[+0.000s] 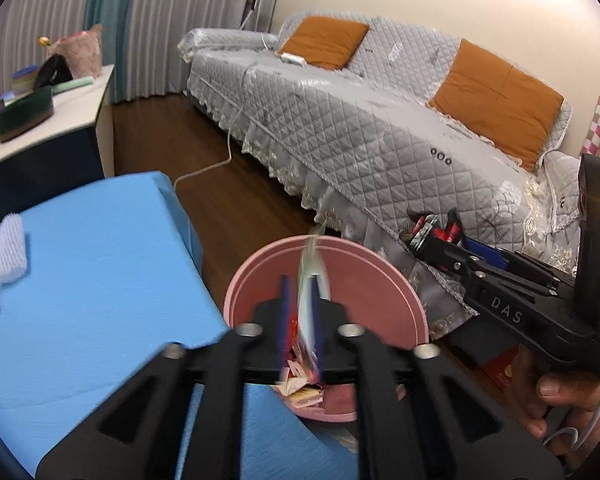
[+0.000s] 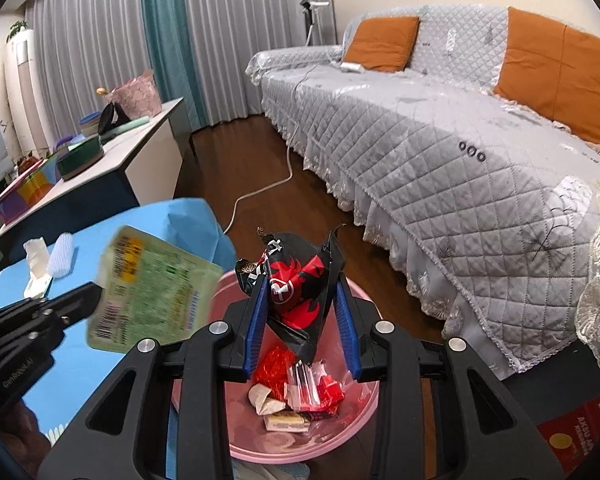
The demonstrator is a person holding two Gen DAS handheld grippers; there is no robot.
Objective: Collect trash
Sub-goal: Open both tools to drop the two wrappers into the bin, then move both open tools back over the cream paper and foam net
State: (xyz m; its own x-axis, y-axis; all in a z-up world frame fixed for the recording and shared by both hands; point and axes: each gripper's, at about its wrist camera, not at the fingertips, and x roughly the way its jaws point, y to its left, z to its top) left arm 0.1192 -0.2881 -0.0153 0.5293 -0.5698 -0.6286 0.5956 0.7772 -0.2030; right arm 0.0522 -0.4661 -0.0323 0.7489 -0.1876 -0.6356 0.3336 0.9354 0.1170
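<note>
Left gripper [image 1: 302, 312]: in the left wrist view its jaws stand slightly apart over the pink bin [image 1: 380, 276] at lower centre, with a green packet [image 1: 310, 264] edge-on and motion-blurred between the blue pads. Whether the pads press on it cannot be told. In the right wrist view the same packet [image 2: 152, 288] appears flat, blurred, at the tip of the left gripper [image 2: 96, 296] in the lower left, partly over the bin rim [image 2: 364, 296].

Right gripper [image 2: 302, 312]: its jaws are clamped on a black-and-red wrapper [image 2: 300, 280], crumpled and upright between the blue pads, directly above the bin. In the left wrist view this gripper [image 1: 424, 232] enters from the right edge, the wrapper [image 1: 440, 230] at its tip, a hand [image 1: 556, 392] on its grip at lower right.

Bin contents: red cellophane, clear plastic, small paper wrappers, lying on the bottom.

Blue table [image 1: 100, 280] occupies the lower left, touching the bin. On it, at the far left edge, lie a white foam net [image 1: 10, 248] and, just beside it, a crumpled tissue [image 2: 34, 268].

Sofa [image 1: 360, 128], grey quilted cover with orange cushions [image 1: 496, 100], runs from upper centre to the right edge, close behind the bin.
</note>
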